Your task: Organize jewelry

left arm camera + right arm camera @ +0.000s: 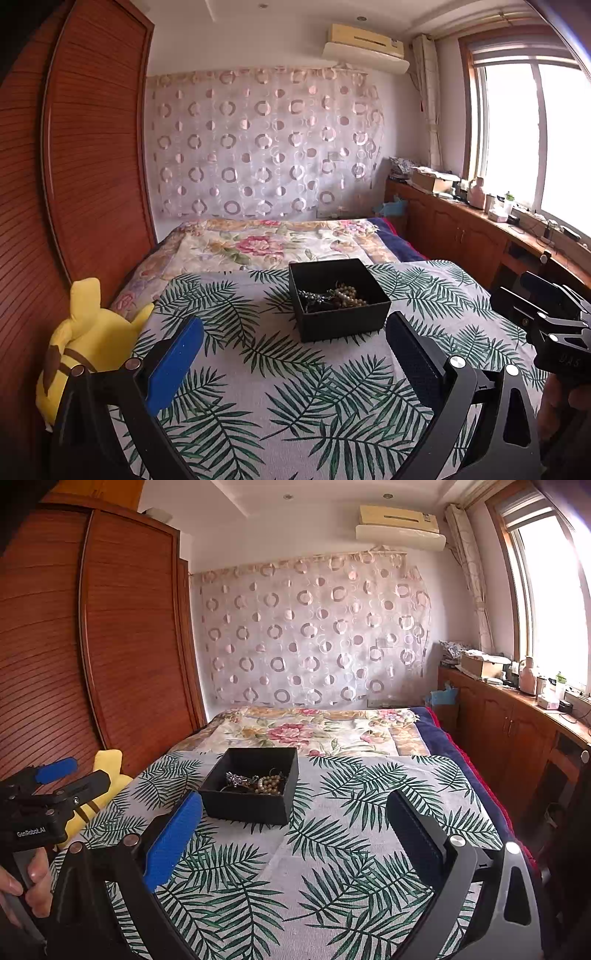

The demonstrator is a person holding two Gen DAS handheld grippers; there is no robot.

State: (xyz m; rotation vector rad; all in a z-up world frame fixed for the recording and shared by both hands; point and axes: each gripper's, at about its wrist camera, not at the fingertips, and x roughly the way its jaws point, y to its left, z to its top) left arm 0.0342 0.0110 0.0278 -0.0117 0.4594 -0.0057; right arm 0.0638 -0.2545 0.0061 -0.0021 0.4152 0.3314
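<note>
Black box (345, 322): open-topped, on the leaf-print cloth (258, 369), toward the far edge of it, no lid seen.
Jewelry (334, 296): heaped inside the box; pale bead strand (271, 782) and a silvery piece (238, 777) told apart, rest a dark tangle, single items hard to make out.
Left gripper (295, 365): fingers wide apart, nothing between them, held over the near part of the cloth, short of the box; lower frame cut off by the bottom edge.
Right gripper (295, 845): fingers wide apart, empty, over the near part of the cloth, box ahead and to its left.
Left view only: right gripper's side at the right edge, partly cut off; whole yellow plush toy (88, 354) at the cloth's left edge.
Right view only: a hand (26, 886) on the left gripper's grip, lettering on its body; plush mostly hidden behind it.
Bed (273, 243): floral cover beyond the cloth's far edge.
Window (535, 140): overexposed, nothing readable through it.
</note>
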